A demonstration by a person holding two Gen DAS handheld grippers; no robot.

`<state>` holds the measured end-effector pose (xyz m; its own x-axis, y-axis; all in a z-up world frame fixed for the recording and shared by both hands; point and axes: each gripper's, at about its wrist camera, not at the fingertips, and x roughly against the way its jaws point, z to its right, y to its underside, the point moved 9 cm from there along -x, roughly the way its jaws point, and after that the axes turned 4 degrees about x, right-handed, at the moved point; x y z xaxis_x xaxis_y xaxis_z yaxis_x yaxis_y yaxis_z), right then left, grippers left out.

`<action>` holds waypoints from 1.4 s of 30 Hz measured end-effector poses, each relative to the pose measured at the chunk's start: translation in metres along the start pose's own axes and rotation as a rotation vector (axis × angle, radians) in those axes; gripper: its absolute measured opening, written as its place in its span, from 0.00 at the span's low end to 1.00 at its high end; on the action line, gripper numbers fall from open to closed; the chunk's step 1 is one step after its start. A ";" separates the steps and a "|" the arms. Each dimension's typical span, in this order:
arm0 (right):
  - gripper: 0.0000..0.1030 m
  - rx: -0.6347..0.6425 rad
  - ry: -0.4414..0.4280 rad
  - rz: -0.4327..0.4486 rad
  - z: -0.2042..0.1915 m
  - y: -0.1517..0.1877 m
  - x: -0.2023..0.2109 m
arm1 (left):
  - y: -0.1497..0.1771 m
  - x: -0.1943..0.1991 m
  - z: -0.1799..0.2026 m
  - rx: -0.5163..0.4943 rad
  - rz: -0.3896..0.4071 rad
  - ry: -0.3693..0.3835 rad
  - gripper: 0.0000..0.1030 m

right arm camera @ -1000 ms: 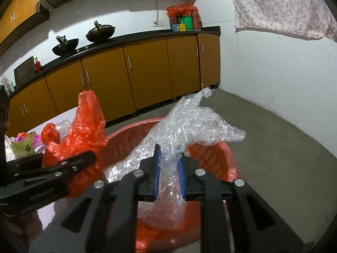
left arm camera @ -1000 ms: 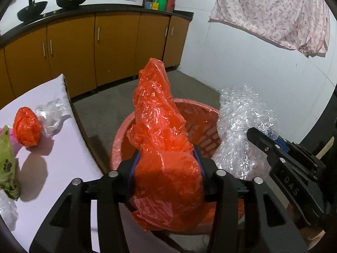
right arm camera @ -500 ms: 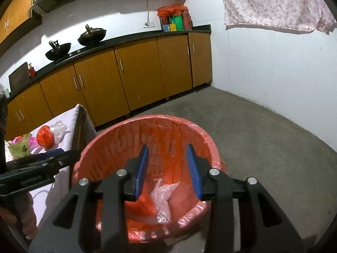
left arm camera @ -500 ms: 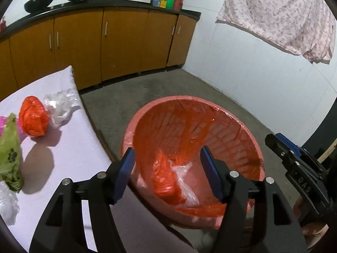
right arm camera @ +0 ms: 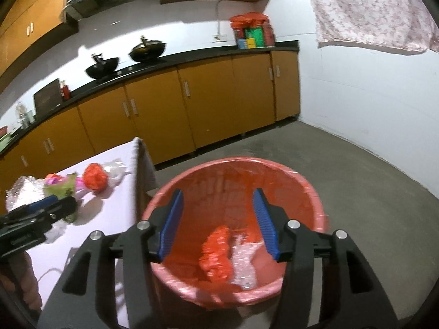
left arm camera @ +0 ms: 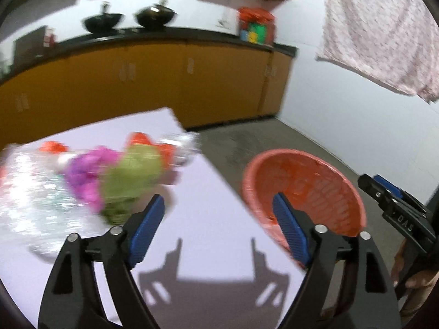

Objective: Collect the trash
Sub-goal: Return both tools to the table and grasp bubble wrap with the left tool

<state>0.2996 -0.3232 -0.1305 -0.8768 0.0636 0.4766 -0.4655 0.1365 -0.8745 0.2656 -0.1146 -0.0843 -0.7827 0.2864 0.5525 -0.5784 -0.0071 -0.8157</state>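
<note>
Grippers (right arm camera: 218, 219) emptied, bags now in basket (right arm camera: 315, 200)

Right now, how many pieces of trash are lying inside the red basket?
2 show: an orange plastic bag and a piece of bubble wrap right of it, both at the bottom of the basket. More could lie underneath.

The only readable lettering is "DAS", in pale raised capitals on the black body of the right gripper (left arm camera: 384, 192), seen at the right edge of the left wrist view. In the right wrist view the left gripper (right arm camera: 52, 205) carries a similar pale marking on its black side, too blurred to read.
</note>
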 end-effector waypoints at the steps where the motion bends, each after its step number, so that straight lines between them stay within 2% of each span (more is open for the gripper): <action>1: 0.53 0.008 -0.013 -0.001 -0.007 0.000 0.000 | -0.001 0.006 -0.011 0.005 0.017 -0.026 0.81; 3: 0.54 0.028 -0.043 -0.004 -0.027 0.001 0.001 | -0.001 0.020 -0.040 0.012 0.057 -0.101 0.84; 6: 0.55 0.053 -0.089 -0.009 -0.056 0.002 -0.001 | -0.003 0.043 -0.092 0.021 0.119 -0.260 0.89; 9: 0.56 0.071 -0.129 -0.011 -0.085 0.002 -0.003 | -0.003 0.056 -0.139 0.050 0.141 -0.387 0.91; 13: 0.57 0.091 -0.188 -0.019 -0.128 0.004 -0.008 | 0.007 0.065 -0.191 0.160 0.126 -0.456 0.92; 18: 0.62 0.119 -0.245 -0.031 -0.176 0.002 -0.018 | 0.017 0.062 -0.224 0.258 0.106 -0.446 0.93; 25: 0.63 0.090 -0.289 -0.054 -0.223 -0.011 -0.046 | 0.028 0.049 -0.241 0.343 0.083 -0.390 0.94; 29: 0.63 0.081 -0.294 -0.066 -0.243 -0.018 -0.063 | 0.030 0.035 -0.244 0.384 0.052 -0.367 0.94; 34: 0.63 0.054 -0.289 -0.128 -0.252 -0.014 -0.087 | 0.035 0.017 -0.247 0.401 0.013 -0.352 0.93; 38: 0.63 0.060 -0.303 -0.173 -0.255 -0.002 -0.097 | 0.039 0.011 -0.248 0.408 -0.004 -0.331 0.75; 40: 0.58 0.067 -0.314 -0.190 -0.258 0.004 -0.099 | 0.039 0.008 -0.246 0.406 -0.011 -0.313 0.66; 42: 0.35 0.087 -0.321 -0.211 -0.261 0.011 -0.101 | 0.039 0.007 -0.245 0.396 -0.015 -0.306 0.55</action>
<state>0.4150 -0.0705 -0.1648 -0.7477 -0.2710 0.6062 -0.6358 0.0287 -0.7713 0.2940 0.1214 -0.1543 -0.7708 -0.0048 0.6371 -0.5864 -0.3854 -0.7124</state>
